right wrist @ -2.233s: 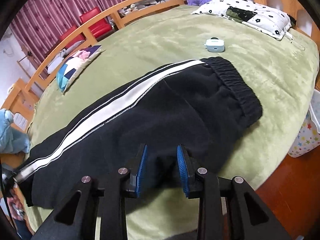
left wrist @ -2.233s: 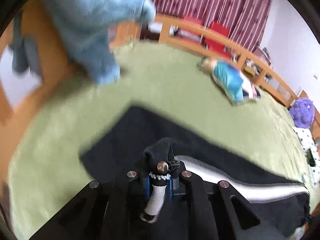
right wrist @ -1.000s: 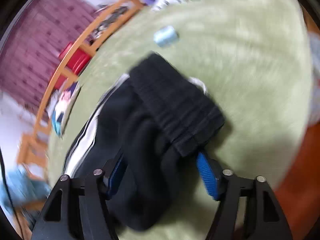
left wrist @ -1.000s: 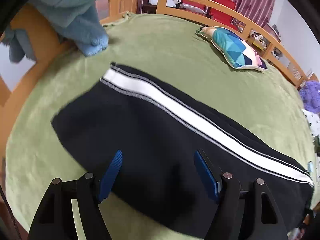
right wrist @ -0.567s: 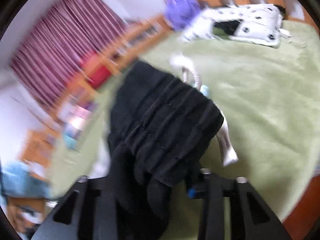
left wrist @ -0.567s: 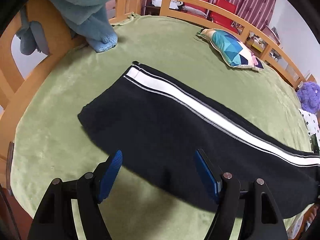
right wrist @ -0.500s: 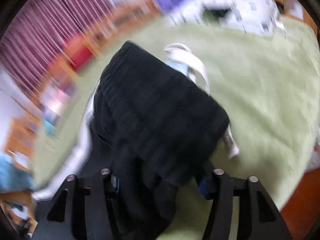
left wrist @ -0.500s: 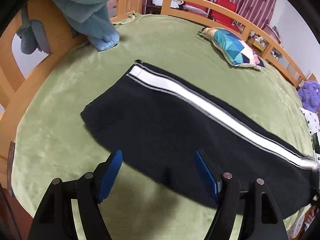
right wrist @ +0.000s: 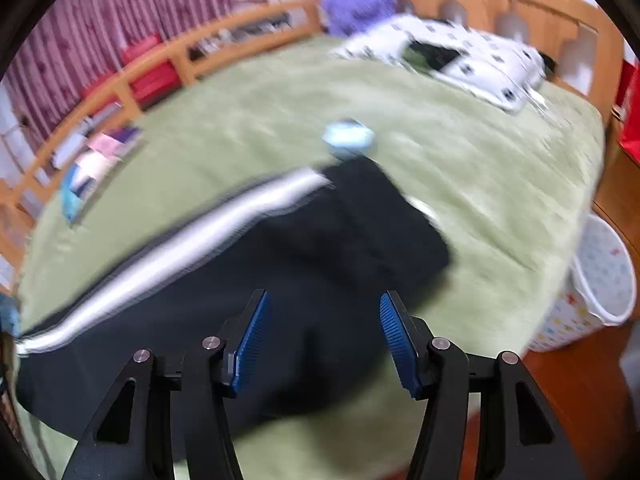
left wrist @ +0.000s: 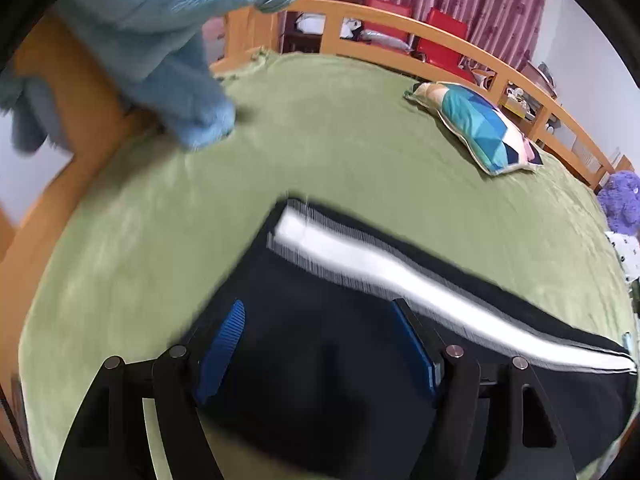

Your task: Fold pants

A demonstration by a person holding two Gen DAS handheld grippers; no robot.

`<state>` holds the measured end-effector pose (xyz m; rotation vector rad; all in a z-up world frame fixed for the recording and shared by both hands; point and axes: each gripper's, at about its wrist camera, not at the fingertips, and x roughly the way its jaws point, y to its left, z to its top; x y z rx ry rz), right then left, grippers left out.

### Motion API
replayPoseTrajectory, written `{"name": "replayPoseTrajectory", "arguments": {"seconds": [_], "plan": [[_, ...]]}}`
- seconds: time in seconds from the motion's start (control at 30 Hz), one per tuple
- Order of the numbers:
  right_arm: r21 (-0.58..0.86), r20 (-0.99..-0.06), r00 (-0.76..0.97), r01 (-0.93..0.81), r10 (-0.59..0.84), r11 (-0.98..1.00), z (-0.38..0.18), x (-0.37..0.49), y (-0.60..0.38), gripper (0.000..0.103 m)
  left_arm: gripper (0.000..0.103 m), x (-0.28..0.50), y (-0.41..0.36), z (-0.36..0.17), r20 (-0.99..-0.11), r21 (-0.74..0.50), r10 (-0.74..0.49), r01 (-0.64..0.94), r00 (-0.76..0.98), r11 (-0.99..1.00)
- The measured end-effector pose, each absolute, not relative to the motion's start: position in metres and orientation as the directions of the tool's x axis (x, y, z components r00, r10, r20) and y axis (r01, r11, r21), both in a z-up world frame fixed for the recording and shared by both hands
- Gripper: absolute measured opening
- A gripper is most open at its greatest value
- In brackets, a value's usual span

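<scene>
On the green bed [left wrist: 360, 128], the black pants [left wrist: 328, 340] lie stretched flat, their white side stripe [left wrist: 400, 276] along the far edge; both views are smeared by motion. In the left wrist view we see the leg end of the pants, and our left gripper [left wrist: 316, 340] hangs above it with its jaws spread, nothing between the blue pads. In the right wrist view we see the waistband end [right wrist: 392, 224], and our right gripper [right wrist: 324, 334] hangs over the pants with its jaws apart, gripping nothing. Just beyond the waistband lies a small pale blue case [right wrist: 348, 138]. Past the pants, near the wooden rail [left wrist: 440, 40], rests a teal cushion [left wrist: 480, 132]. A blue plush toy [left wrist: 160, 40] sits by the leg end, a purple one [right wrist: 356, 0] and a spotted pillow [right wrist: 460, 56] at the bed's head.
</scene>
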<state>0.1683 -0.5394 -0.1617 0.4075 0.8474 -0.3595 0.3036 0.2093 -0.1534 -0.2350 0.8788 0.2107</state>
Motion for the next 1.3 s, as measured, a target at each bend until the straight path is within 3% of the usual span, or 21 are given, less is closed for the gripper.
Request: {"name": "replayPoseTrajectory", "arguments": {"seconds": [0.07,0.27,0.3,0.33,0.4,0.5,0.57,0.63,0.67,0.73,0.8,0.87,0.9,0.93,1.07,1.3], "plan": [[0.246,-0.748,0.656,0.422,-0.106,0.873,-0.152,0.181,-0.514,0.057,0.071,0.33,0.217,-0.155,-0.776,-0.072,0.122,-0.28,0.619,0.957],[0.353,-0.701,0.712,0.303,0.036,0.885,-0.149,0.224,-0.433,0.057,0.066,0.398,0.242,-0.192,-0.816,-0.114,0.077,-0.29,0.573,0.95],[0.363,-0.703,0.709,0.29,0.055,0.886,-0.153,0.23,-0.424,0.057,0.062,0.406,0.246,-0.201,-0.829,-0.127,0.062,-0.295,0.556,0.947],[0.366,-0.707,0.704,0.283,0.067,0.886,-0.156,0.235,-0.416,0.057,0.042,0.413,0.248,-0.211,-0.845,-0.153,0.022,-0.281,0.534,0.947],[0.357,-0.724,0.686,0.285,0.071,0.89,-0.166,0.245,-0.4,0.057,0.019,0.422,0.243,-0.222,-0.864,-0.155,-0.018,-0.232,0.503,0.96],[0.343,-0.752,0.654,0.292,0.075,0.893,-0.176,0.256,-0.386,0.05,0.015,0.4,0.256,-0.186,-0.742,-0.252,-0.06,-0.195,0.668,0.948],[0.341,-0.755,0.651,0.288,0.078,0.895,-0.179,0.255,-0.38,0.049,0.015,0.394,0.261,-0.165,-0.69,-0.238,-0.029,-0.189,0.723,0.953],[0.344,-0.754,0.652,0.285,0.082,0.895,-0.182,0.254,-0.375,0.05,0.015,0.405,0.259,-0.174,-0.71,-0.196,0.007,-0.206,0.705,0.959],[0.355,-0.758,0.644,0.272,0.106,0.894,-0.185,0.255,-0.368,0.05,0.016,0.417,0.257,-0.189,-0.759,-0.181,0.004,-0.217,0.651,0.959],[0.359,-0.775,0.615,0.24,0.145,0.902,-0.193,0.261,-0.356,0.05,0.029,0.423,0.261,-0.21,-0.819,-0.188,-0.002,-0.265,0.573,0.946],[0.337,-0.787,0.596,0.197,0.161,0.92,-0.197,0.262,-0.339,0.051,0.033,0.419,0.266,-0.215,-0.822,-0.221,-0.016,-0.293,0.569,0.93],[0.273,-0.81,0.569,0.158,0.138,0.949,-0.205,0.266,-0.321,0.051,0.047,0.406,0.267,-0.207,-0.812,-0.22,-0.008,-0.294,0.584,0.93],[0.243,-0.822,0.557,0.152,0.12,0.958,-0.21,0.268,-0.315,0.054,0.061,0.395,0.266,-0.202,-0.805,-0.205,0.009,-0.294,0.593,0.934],[0.204,-0.842,0.531,0.142,0.1,0.969,-0.22,0.271,-0.307,0.056,0.066,0.385,0.266,-0.198,-0.798,-0.2,0.017,-0.291,0.603,0.935],[0.086,-0.873,0.487,0.11,0.022,0.99,-0.232,0.276,-0.287,0.056,0.066,0.326,0.279,-0.187,-0.793,-0.209,0.016,-0.296,0.61,0.932],[0.205,-0.833,0.541,0.112,0.113,0.972,-0.219,0.259,-0.293,0.056,0.066,0.235,0.305,-0.21,-0.804,-0.323,-0.061,-0.347,0.592,0.881]]}}
